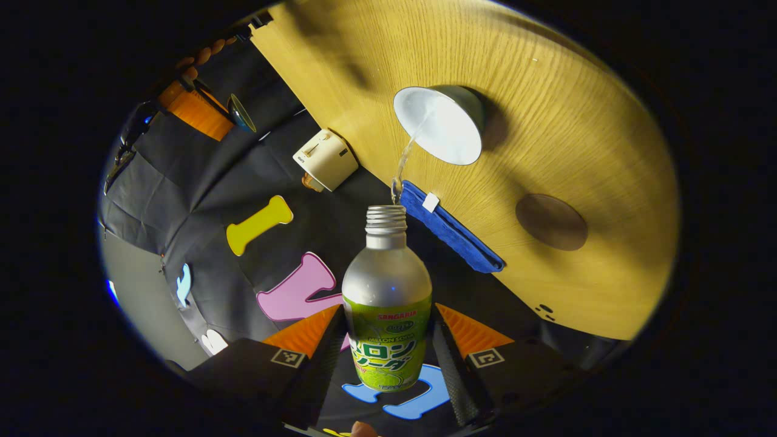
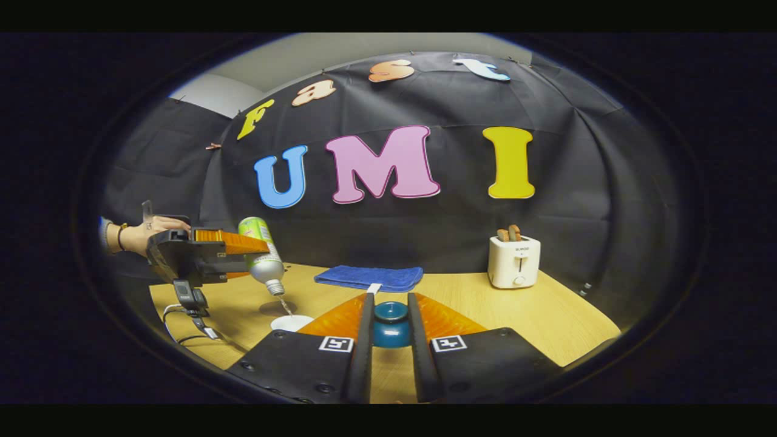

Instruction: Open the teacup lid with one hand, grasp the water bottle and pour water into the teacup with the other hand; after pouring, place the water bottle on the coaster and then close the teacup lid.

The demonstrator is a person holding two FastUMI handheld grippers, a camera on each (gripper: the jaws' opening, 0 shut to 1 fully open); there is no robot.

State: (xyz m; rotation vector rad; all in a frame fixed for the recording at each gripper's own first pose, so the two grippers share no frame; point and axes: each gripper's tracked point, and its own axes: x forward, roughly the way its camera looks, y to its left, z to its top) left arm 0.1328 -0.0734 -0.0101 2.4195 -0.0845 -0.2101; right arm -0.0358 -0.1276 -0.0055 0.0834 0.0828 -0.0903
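In the left gripper view my left gripper [image 1: 388, 321] is shut on a frosted bottle [image 1: 387, 285] with a green label, tipped mouth-down. A thin stream of water [image 1: 405, 159] runs from its open neck into the teacup [image 1: 438, 124], which is white inside and stands uncovered on the wooden table [image 1: 576, 121]. A round brown coaster [image 1: 551, 221] lies bare beside the cup. In the right gripper view my right gripper [image 2: 390, 303] is shut on the dark blue teacup lid [image 2: 390, 328], held above the table. To its left the bottle [image 2: 267, 267] pours into the teacup [image 2: 291, 321].
A folded blue cloth [image 2: 369, 277] lies at the table's back edge, close to the cup. A white toaster [image 2: 514, 261] with bread in it stands at the back right. A person's hand [image 2: 142, 233] holds the left gripper, with cables under it.
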